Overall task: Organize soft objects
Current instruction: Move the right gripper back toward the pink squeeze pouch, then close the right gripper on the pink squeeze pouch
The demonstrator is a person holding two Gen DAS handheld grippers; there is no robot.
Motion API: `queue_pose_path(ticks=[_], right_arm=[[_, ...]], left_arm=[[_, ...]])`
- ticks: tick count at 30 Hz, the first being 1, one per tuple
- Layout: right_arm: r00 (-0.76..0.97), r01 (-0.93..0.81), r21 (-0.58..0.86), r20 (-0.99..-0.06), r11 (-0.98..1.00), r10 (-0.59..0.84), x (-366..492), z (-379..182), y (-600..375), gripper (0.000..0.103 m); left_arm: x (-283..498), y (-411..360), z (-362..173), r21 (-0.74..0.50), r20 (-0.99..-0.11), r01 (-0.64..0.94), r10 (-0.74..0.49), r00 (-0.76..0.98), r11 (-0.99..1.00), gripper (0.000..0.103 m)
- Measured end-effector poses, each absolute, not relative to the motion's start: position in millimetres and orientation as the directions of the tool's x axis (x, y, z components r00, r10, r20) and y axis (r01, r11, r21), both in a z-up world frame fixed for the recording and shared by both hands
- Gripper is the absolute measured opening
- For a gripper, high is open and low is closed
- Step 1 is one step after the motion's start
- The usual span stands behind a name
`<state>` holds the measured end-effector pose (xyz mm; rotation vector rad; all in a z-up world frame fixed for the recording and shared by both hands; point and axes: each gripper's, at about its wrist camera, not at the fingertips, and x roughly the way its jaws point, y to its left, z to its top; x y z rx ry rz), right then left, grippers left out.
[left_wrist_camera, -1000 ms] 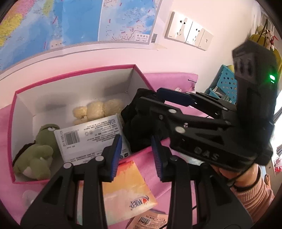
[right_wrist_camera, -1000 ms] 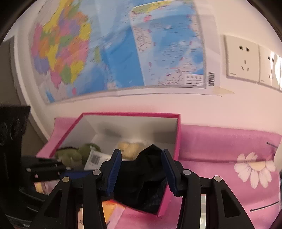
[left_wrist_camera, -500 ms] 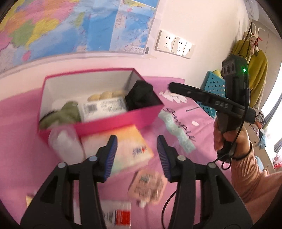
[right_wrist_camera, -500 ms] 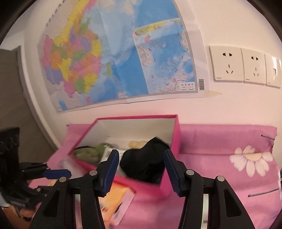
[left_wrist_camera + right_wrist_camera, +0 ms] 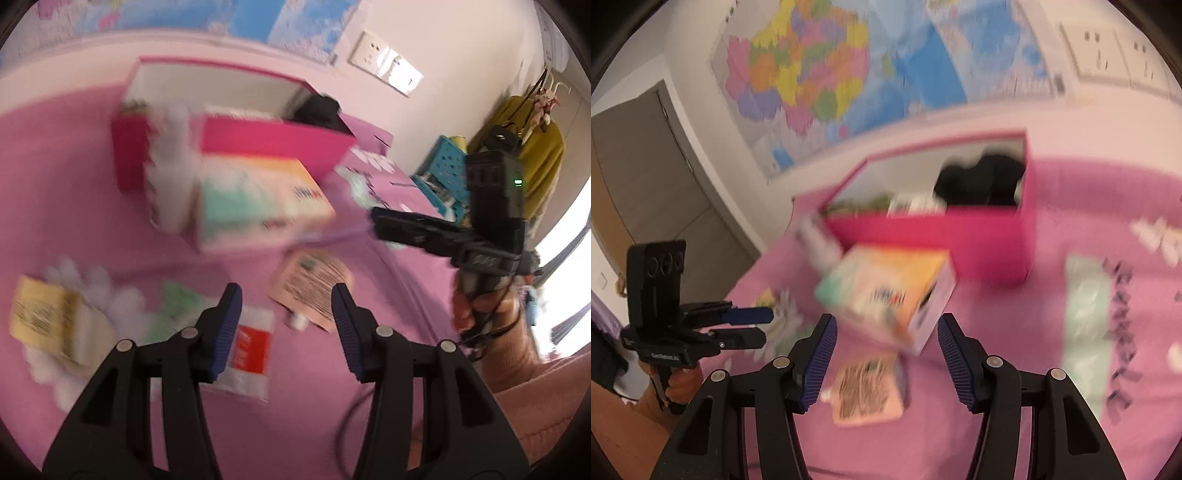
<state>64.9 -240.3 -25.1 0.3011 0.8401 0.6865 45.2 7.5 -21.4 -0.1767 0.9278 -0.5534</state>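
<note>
A pink box (image 5: 258, 142) (image 5: 960, 236) stands on the pink bed cover and holds a black cloth (image 5: 982, 181) (image 5: 319, 110), a green plush (image 5: 864, 203) and a white pack. An orange-and-teal tissue pack (image 5: 255, 199) (image 5: 886, 291) lies in front of it. A peach pouch (image 5: 314, 288) (image 5: 868, 391) lies nearer. My left gripper (image 5: 286, 332) is open and empty above a red-and-white packet (image 5: 251, 347). My right gripper (image 5: 884, 363) is open and empty above the peach pouch. Both views are blurred.
A clear bottle (image 5: 170, 184) leans by the box's left corner. A yellow-labelled bag of cotton balls (image 5: 55, 317) lies at the left. A pale green pack (image 5: 1084, 314) lies to the right. A blue basket (image 5: 448, 162) stands beyond the bed.
Both grippers have pulled back from the box and tilted down toward the bed. The black cloth stays in the box. More loose packs have come into view.
</note>
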Motion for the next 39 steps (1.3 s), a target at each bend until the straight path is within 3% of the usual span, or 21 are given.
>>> queue_pose_path(ticks=[8, 20, 22, 25, 29, 39], right_arm=[[0.398, -0.405, 0.524, -0.637, 0.749, 0.660, 62, -61, -220, 0.058], [0.377, -0.397, 0.527, -0.653, 0.751, 0.657, 61, -74, -214, 0.058], [0.372, -0.402, 0.530, -0.651, 0.747, 0.662, 61, -75, -214, 0.052], [0.365, -0.409, 0.523, -0.657, 0.748, 0.659, 57, -75, -212, 0.031], [0.358, -0.405, 0.524, -0.663, 0.749, 0.658, 52, -79, -216, 0.019], [0.328, -0.386, 0.564, -0.656, 0.730, 0.680, 31, -83, -225, 0.017]], left_arm=[[33, -39, -58, -0.414, -0.757, 0.423, -0.563, 0.332, 0.806, 0.052], [38, -46, -69, -0.442, -0.763, 0.390, -0.567, 0.310, 0.808, 0.052], [39, -42, -69, -0.453, -0.759, 0.377, -0.572, 0.312, 0.808, 0.052], [40, -38, -71, -0.467, -0.753, 0.366, -0.579, 0.311, 0.805, 0.051], [42, -41, -71, -0.453, -0.764, 0.357, -0.562, 0.317, 0.817, 0.051], [50, -37, -70, -0.402, -0.788, 0.296, -0.492, 0.369, 0.866, 0.051]])
